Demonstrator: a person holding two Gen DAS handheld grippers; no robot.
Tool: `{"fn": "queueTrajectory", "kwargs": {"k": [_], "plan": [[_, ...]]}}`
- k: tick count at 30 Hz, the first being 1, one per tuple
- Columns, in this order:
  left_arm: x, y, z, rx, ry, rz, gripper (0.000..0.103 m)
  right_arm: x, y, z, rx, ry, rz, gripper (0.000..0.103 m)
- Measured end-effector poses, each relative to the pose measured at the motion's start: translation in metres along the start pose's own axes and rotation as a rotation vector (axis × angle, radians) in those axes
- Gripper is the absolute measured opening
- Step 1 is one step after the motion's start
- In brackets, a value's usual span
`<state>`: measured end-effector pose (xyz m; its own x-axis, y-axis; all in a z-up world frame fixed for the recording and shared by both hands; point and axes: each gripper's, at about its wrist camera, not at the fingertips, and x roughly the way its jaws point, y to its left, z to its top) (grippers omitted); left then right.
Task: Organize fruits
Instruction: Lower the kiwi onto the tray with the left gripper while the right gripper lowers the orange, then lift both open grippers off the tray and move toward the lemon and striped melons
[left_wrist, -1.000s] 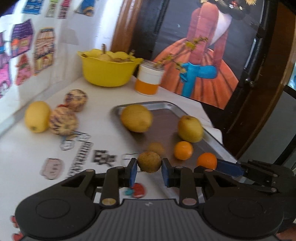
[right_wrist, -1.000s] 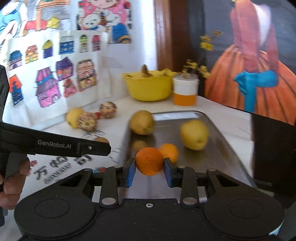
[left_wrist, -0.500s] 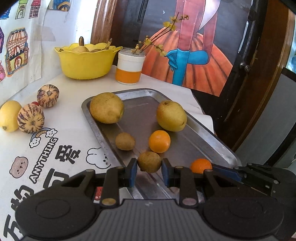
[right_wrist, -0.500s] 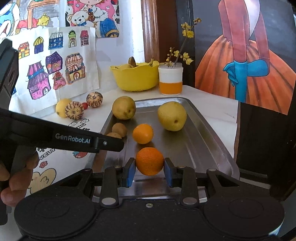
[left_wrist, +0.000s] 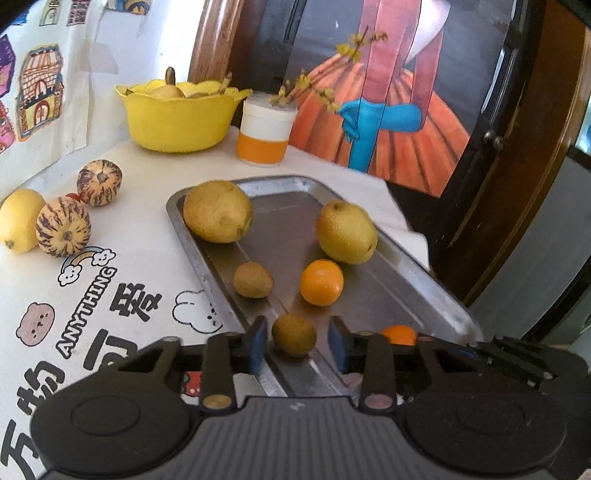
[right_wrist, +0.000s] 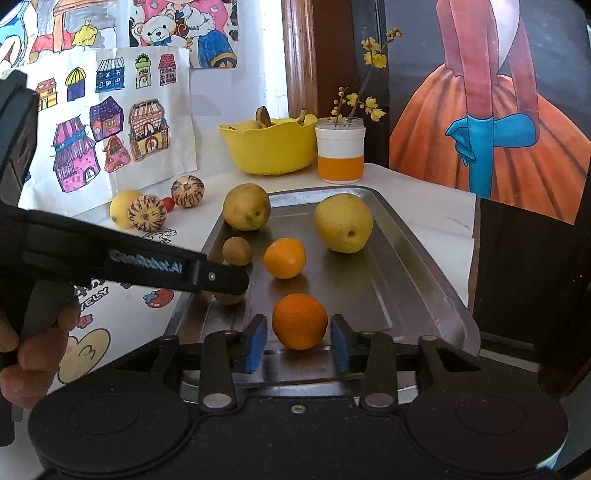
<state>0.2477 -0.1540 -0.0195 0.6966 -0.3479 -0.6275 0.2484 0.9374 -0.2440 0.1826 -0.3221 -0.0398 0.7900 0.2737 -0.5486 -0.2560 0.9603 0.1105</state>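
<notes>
both tools (left_wrist: 298, 343) (right_wrist: 298, 342) now spread, kiwi (left_wrist: 294, 335) and orange (right_wrist: 299, 321) loose between pads

Small brown kiwi (left_wrist: 294, 335) and round orange (right_wrist: 299, 321), both resting on the metal tray (right_wrist: 413, 280), near edge.

Both views sat low at the near end of the metal tray (left_wrist: 436, 291), close over its rim, and faced along it toward the yellow bowl (left_wrist: 177, 122) at the far wall. Left wrist view looked from the tray's near-left corner, angled slightly right. Right wrist view looked from the near-right side of the tray (right_wrist: 424, 295), squarer to it, with the left gripper (right_wrist: 221, 277) crossing its left edge. Shared: the tray, the bowl (right_wrist: 273, 151) and the white-and-orange jar (left_wrist: 264, 133) (right_wrist: 340, 155) beside it.
</notes>
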Motion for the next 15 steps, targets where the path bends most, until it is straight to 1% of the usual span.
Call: {"fn": "queueTrajectory", "kwargs": {"k": [1,2,3,4,5,6,7,8,9,10,11,15], "plan": [[-0.003,0.001,0.0,-0.006,-0.01,-0.001,0.055,-0.002,0.0,0.0,0.002,-0.003,-0.002,0.052],[-0.008,0.002,0.001,-0.014,-0.027,-0.003,0.062,-0.004,0.001,0.001,0.004,-0.008,-0.005,0.056],[-0.012,0.003,0.002,-0.018,-0.042,-0.007,0.065,-0.007,0.002,0.001,0.006,-0.014,-0.008,0.061],[-0.017,0.004,0.002,-0.02,-0.058,-0.008,0.07,-0.01,0.003,0.002,0.008,-0.021,-0.01,0.064],[-0.022,0.005,0.003,-0.023,-0.072,-0.004,0.076,-0.014,0.003,0.003,0.01,-0.03,-0.012,0.07],[-0.027,0.006,0.004,-0.027,-0.088,0.002,0.079,-0.018,0.004,0.003,0.011,-0.039,-0.012,0.076],[-0.033,0.008,0.004,-0.032,-0.106,0.01,0.087,-0.022,0.006,0.005,0.011,-0.046,-0.015,0.079],[-0.039,0.01,0.004,-0.037,-0.125,0.02,0.094,-0.026,0.007,0.006,0.014,-0.053,-0.018,0.087],[-0.045,0.012,0.004,-0.042,-0.14,0.03,0.097,-0.031,0.009,0.007,0.017,-0.063,-0.021,0.096],[-0.051,0.015,0.004,-0.046,-0.157,0.045,0.102,-0.035,0.01,0.009,0.02,-0.069,-0.022,0.1],[-0.058,0.017,0.004,-0.049,-0.171,0.058,0.102,-0.04,0.012,0.01,0.02,-0.073,-0.02,0.102],[-0.079,0.034,0.001,-0.049,-0.185,0.089,0.102,-0.054,0.024,0.013,0.0,-0.053,-0.019,0.102]]}}
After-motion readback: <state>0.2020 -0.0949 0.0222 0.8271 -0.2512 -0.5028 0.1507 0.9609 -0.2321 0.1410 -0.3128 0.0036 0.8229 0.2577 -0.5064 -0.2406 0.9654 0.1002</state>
